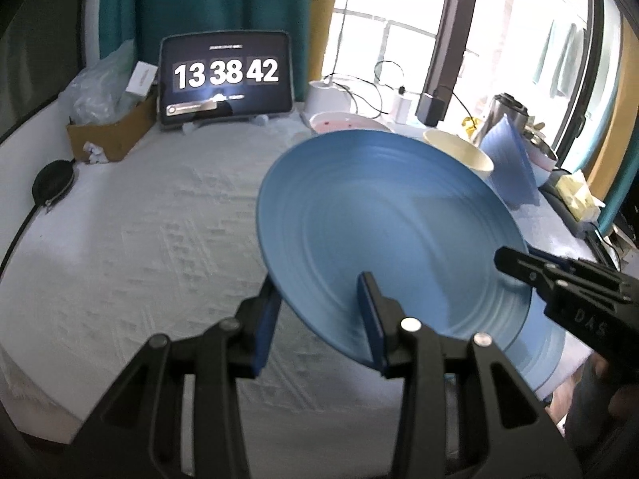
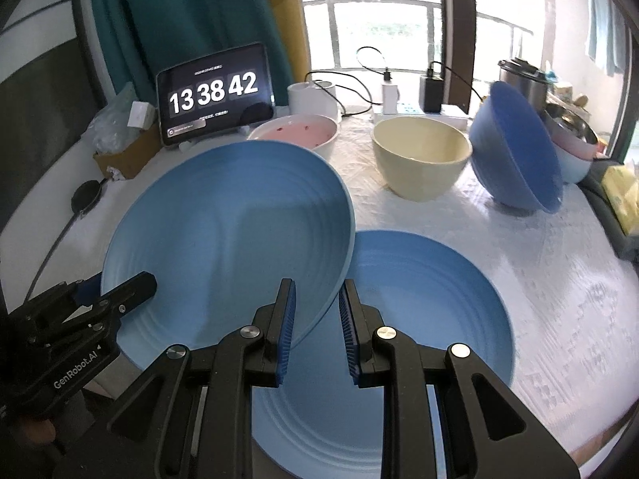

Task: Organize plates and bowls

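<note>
A light blue plate [image 1: 383,215] [image 2: 231,231] is held tilted above the white table. My left gripper [image 1: 319,315] straddles its near rim, and its fingers look apart. It shows at the plate's left edge in the right wrist view [image 2: 120,293]. My right gripper [image 2: 317,327] straddles the plate's right edge with a visible gap at the pads; it shows at the right in the left wrist view [image 1: 515,259]. A second blue plate [image 2: 419,319] lies flat under it. Behind stand a pink bowl [image 2: 295,131], a cream bowl [image 2: 423,159] and a tilted dark blue bowl [image 2: 515,151].
A tablet clock [image 1: 225,76] stands at the back next to a cardboard box [image 1: 112,135]. A white cup [image 2: 311,97], chargers with cables [image 2: 431,88], a metal pot [image 2: 523,80] and stacked bowls [image 2: 571,147] line the back right. A black pouch [image 1: 52,183] lies at left.
</note>
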Demonstrator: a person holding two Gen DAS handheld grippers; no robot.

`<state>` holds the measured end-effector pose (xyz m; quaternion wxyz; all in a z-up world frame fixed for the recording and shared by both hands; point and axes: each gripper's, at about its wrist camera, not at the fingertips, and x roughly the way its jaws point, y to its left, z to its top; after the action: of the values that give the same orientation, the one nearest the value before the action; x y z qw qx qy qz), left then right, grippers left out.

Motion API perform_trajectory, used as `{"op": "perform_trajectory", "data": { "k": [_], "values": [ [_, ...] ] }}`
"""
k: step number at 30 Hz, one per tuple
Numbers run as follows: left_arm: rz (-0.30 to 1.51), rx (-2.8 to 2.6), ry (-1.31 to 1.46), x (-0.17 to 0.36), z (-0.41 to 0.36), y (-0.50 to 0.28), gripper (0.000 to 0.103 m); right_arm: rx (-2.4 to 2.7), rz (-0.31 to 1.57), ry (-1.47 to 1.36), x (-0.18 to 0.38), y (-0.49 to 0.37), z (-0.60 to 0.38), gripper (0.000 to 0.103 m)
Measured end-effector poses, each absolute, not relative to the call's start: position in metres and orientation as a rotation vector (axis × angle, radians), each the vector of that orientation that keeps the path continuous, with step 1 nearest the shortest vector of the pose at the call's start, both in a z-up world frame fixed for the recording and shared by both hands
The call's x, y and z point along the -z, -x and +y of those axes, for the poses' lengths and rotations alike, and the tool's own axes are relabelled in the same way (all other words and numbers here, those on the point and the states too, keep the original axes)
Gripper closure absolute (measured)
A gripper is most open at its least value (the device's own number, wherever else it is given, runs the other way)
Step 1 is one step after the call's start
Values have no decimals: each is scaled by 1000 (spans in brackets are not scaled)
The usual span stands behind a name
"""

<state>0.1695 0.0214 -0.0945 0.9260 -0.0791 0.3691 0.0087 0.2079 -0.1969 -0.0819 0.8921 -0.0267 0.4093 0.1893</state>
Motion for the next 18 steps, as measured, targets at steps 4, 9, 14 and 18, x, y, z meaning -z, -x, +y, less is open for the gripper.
{"op": "perform_trajectory", "data": {
  "k": [4,9,14,18],
  "values": [
    [757,-2,144,93,9,-165,63,-381,847,41,83,-203,-210,79],
    [758,15,123,93,-6,-159,63,-364,844,21,85,-194,-228,79],
    [767,30,107,93,-19,-154,63,-350,845,6,86,-185,-241,79],
    [767,41,92,92,-29,-150,63,-341,841,-7,87,-179,-252,79]
  ]
}}
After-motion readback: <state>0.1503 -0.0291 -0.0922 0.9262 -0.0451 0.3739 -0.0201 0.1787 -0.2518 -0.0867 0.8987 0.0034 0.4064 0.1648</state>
